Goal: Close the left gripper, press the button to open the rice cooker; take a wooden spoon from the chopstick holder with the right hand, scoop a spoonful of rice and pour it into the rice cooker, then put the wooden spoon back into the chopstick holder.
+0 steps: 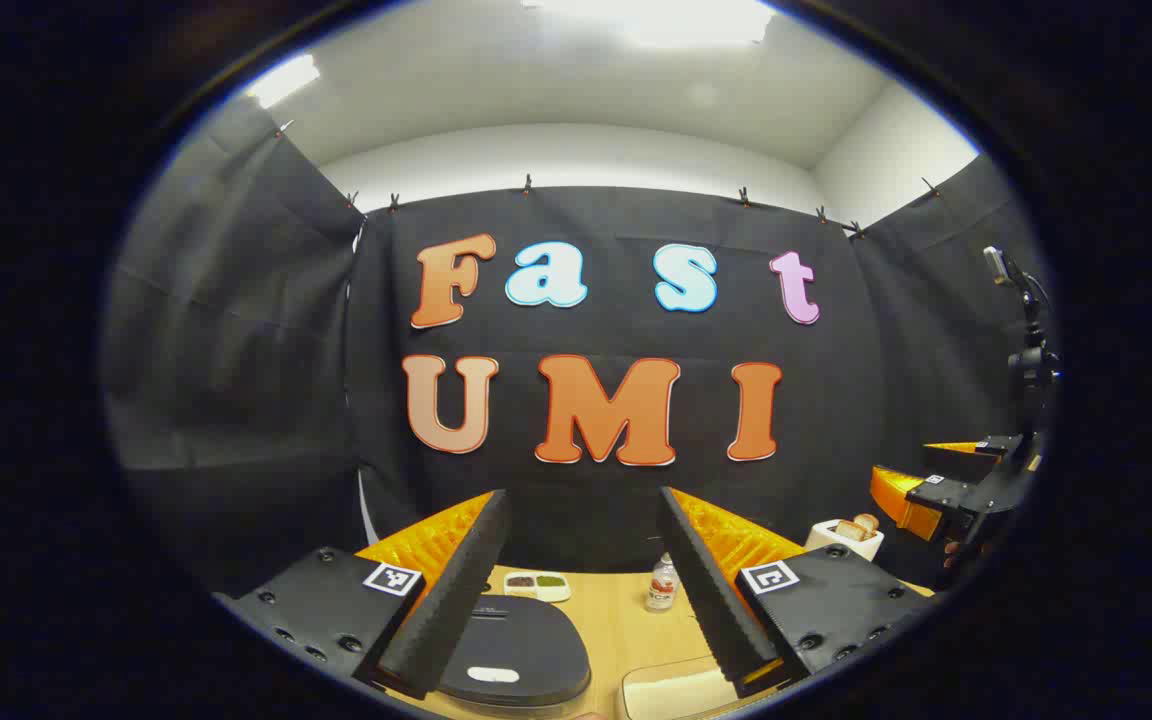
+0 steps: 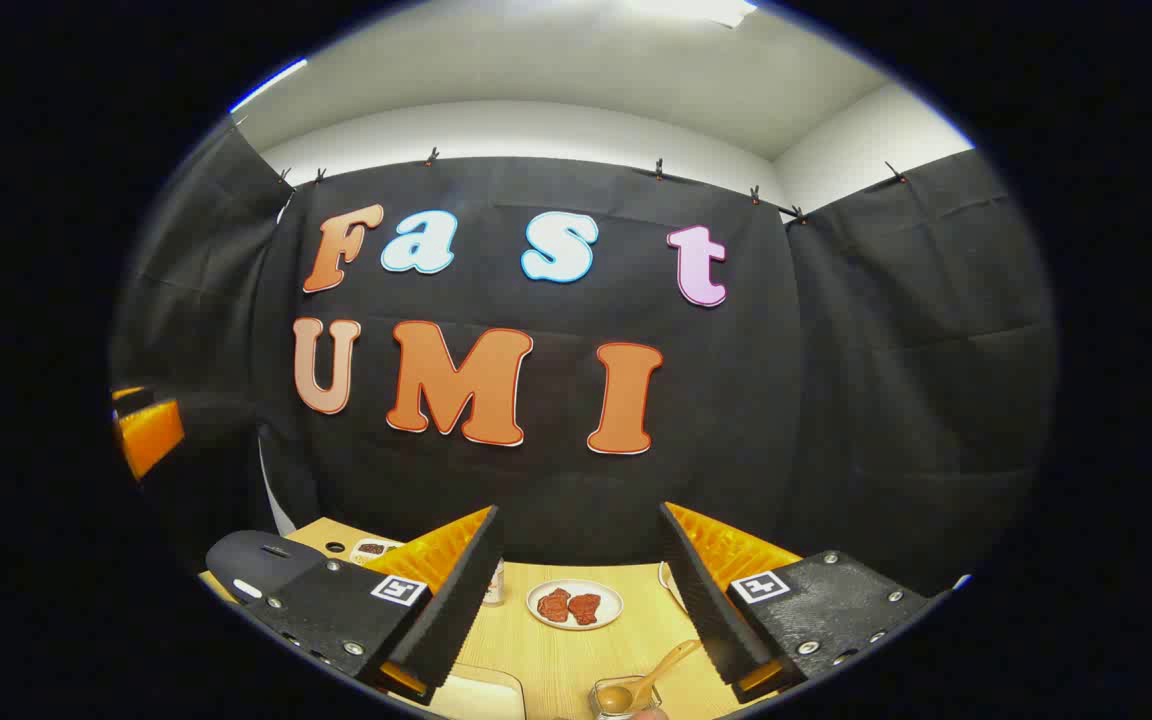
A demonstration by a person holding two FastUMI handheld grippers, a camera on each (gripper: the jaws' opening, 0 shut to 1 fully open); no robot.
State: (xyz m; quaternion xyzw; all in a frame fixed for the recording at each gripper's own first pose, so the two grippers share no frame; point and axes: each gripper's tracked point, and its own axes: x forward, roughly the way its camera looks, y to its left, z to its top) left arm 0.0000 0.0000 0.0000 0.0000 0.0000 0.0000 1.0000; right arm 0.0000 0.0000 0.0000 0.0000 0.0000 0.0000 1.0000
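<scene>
While raised, left tongs (image 1: 583, 590) gape empty, right tongs (image 2: 581, 600) likewise.

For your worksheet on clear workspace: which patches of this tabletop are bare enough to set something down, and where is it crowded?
Bare wood lies between the rice cooker and the small bottle, and in front of the plate. It is crowded near the wooden spoon in its holder.

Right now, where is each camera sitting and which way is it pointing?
Left gripper view: rides on the left gripper, facing the booth wall over the closed rice cooker; its open fingers show, and the other gripper at far right.
Right gripper view: rides on the right gripper, facing the wall over the wooden spoon; its open fingers show.
Shared: rice cooker, wooden table.
</scene>
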